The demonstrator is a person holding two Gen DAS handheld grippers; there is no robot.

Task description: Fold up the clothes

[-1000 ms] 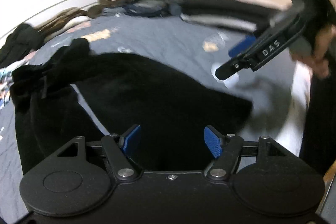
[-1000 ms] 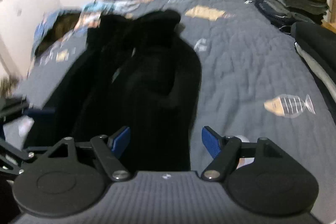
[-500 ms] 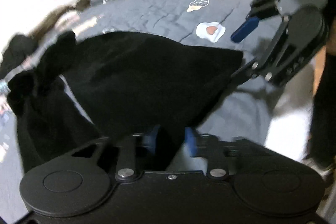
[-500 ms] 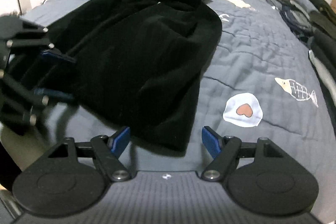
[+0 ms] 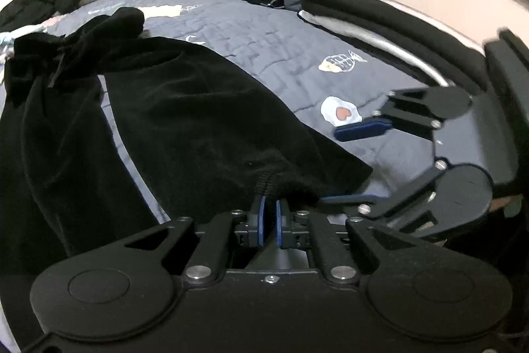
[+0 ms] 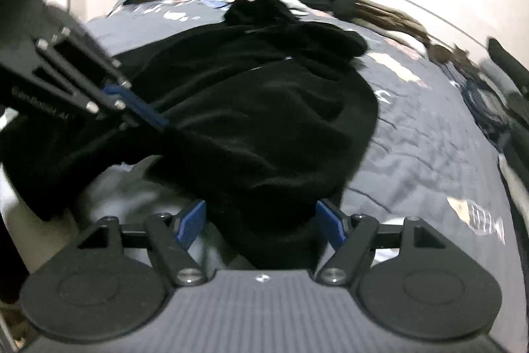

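Left claw [image 5: 269, 204] pinching the hem of the black hoodie [image 5: 198, 108] on the bed [image 5: 271, 35], right claw [image 6: 261, 220] spread wide around its other corner.

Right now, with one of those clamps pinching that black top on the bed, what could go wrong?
1. The left hand-held gripper pinches only a small bunch of the black garment's hem, so the fabric may slip out when lifted.
2. The right hand-held gripper is open around the hem; lifting before it closes would probably pull the fold crooked.
3. A sleeve lies loose to one side, so it could drag and bunch up.
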